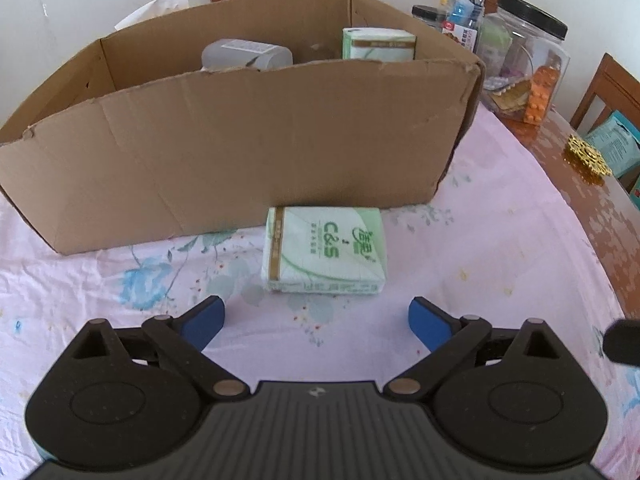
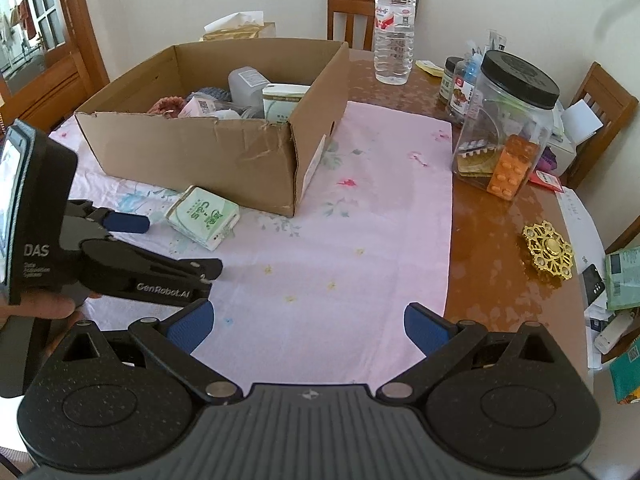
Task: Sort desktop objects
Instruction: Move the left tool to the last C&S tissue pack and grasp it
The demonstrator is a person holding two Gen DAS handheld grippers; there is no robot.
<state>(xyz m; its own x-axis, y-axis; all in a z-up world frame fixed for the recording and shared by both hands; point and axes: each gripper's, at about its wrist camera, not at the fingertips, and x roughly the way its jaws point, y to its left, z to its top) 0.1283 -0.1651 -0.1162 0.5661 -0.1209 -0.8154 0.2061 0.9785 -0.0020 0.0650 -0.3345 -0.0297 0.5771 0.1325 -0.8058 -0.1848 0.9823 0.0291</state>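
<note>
A green and white tissue pack (image 1: 324,250) lies flat on the pink cloth just in front of the cardboard box (image 1: 248,144). My left gripper (image 1: 316,318) is open, its blue pads a short way before the pack and on either side of it, with nothing between them. The right wrist view shows the same pack (image 2: 203,217) by the box's near wall (image 2: 192,160), with the left gripper (image 2: 176,246) beside it. My right gripper (image 2: 308,328) hovers open over bare pink cloth. Inside the box sit another tissue pack (image 1: 378,44) and a grey container (image 1: 246,55).
A clear jar with a black lid (image 2: 506,120) holding orange bricks stands at the right on the brown table (image 2: 492,240). A water bottle (image 2: 394,28), small jars, a gold ornament (image 2: 549,250) and papers sit around it. Wooden chairs ring the table. A hand holds the left gripper.
</note>
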